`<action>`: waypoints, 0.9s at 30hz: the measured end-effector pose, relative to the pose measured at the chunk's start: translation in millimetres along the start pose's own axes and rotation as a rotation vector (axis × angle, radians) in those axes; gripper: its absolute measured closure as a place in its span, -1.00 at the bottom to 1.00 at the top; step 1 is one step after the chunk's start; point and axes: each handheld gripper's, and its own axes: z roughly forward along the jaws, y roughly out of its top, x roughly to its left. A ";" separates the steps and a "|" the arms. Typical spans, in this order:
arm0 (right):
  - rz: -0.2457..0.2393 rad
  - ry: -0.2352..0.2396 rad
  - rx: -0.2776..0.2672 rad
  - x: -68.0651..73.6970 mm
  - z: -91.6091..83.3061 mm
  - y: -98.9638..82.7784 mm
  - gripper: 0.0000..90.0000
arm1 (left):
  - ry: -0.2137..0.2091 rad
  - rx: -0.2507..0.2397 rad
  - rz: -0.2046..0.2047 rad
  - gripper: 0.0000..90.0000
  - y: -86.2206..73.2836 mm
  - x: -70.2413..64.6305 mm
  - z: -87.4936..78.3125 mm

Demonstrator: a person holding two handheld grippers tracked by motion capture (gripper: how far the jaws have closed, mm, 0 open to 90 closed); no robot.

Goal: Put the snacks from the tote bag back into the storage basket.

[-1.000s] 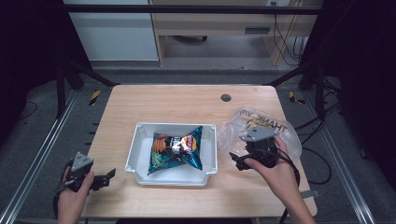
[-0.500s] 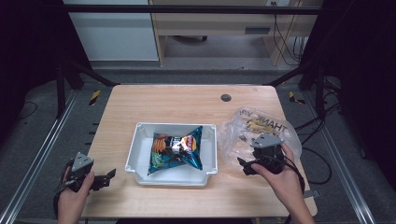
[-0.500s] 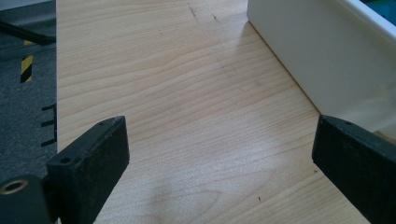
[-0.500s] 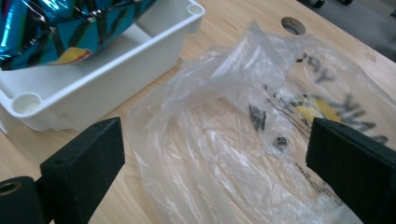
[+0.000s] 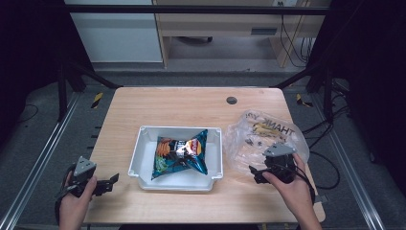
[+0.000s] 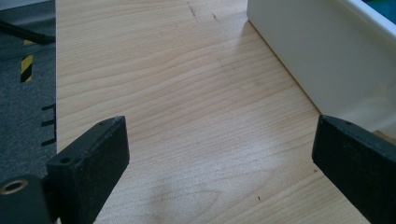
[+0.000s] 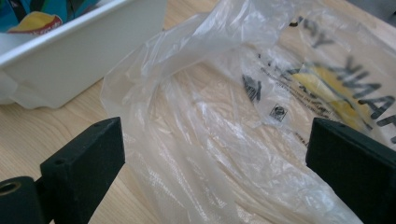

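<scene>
Right hand-held gripper spread wide over plastic bag; left hand-held gripper spread too.

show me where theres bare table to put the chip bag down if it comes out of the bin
The far strip of the table, between the white bin and the far edge, is bare except for a small dark round spot. The left side, from the bin to the left gripper, is bare too. The right is crowded by the plastic bag and the right gripper.
</scene>
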 end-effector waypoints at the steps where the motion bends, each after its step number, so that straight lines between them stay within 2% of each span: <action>1: 0.002 0.001 0.004 0.4 0.8 -1.3 -0.89 | 0.000 0.000 0.000 -0.92 0.0 -0.1 0.0; 15: 0.011 0.002 0.035 3.0 12.0 -12.9 -0.86 | 0.000 0.000 -0.001 -0.92 -0.1 -0.1 0.0; 27: 0.001 0.002 0.043 17.8 26.5 -23.3 -0.85 | -0.001 0.004 0.005 -0.92 0.2 0.2 -0.1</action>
